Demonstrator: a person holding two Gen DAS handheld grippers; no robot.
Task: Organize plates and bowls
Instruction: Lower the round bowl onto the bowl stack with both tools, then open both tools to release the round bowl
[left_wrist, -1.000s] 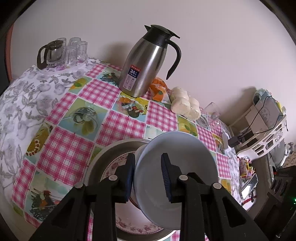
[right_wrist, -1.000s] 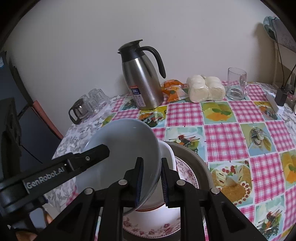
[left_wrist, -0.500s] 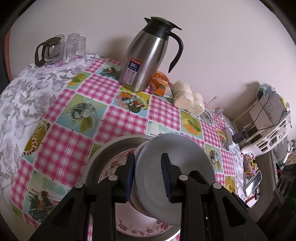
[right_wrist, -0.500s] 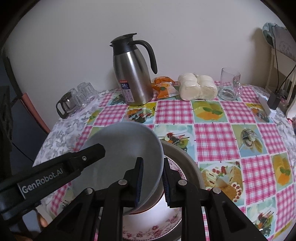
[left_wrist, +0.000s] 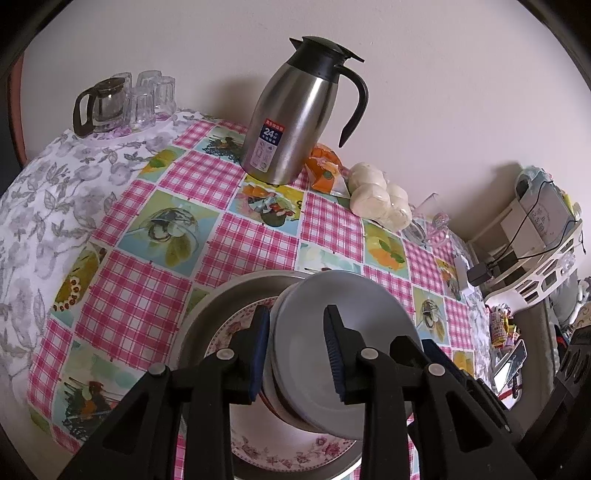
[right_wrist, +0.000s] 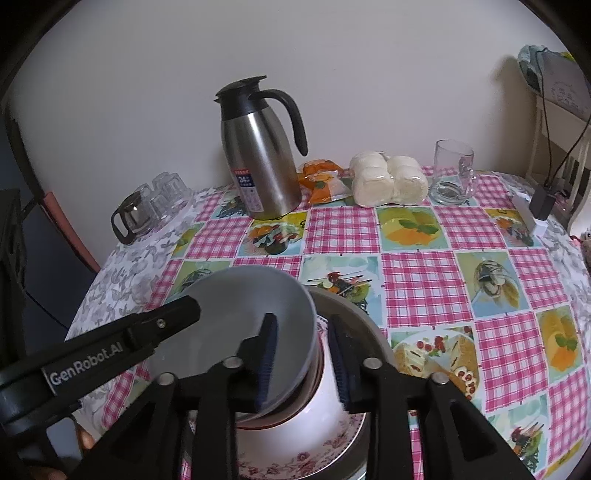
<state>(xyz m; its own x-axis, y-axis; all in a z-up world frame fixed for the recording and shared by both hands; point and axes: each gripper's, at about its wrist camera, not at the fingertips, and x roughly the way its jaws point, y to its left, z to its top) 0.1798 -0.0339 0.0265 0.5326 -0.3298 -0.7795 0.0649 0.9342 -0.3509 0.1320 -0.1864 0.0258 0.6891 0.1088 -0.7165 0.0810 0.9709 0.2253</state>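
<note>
Stacking is well advanced at the near edge of the table (right_wrist: 417, 269). A grey bowl (right_wrist: 243, 317) now sits nested in a white bowl (right_wrist: 325, 402), with what looks like a further rim between the two, though that cannot be told for certain. The stack stands on a floral plate (left_wrist: 291, 458), which lies in a metal pan (left_wrist: 221, 299).

The left gripper (left_wrist: 295, 350) straddles the grey bowl's rim, pads just clear of it on both sides. The right gripper (right_wrist: 303, 362) straddles the opposite rim, its inner pad inside the grey bowl and its outer pad beside the white bowl's wall, with a visible gap. Both sets of jaws have just been opening, the rim between them; neither presses on the ware.

Judgement: the grey bowl is placed and released. No loose plate or bowl shows elsewhere on the cloth, only a steel jug (right_wrist: 258, 158), a glass mug (right_wrist: 452, 173) and wrapped buns (right_wrist: 388, 181). Remaining work appears limited to drawing both grippers clear without tilting the stack.
</note>
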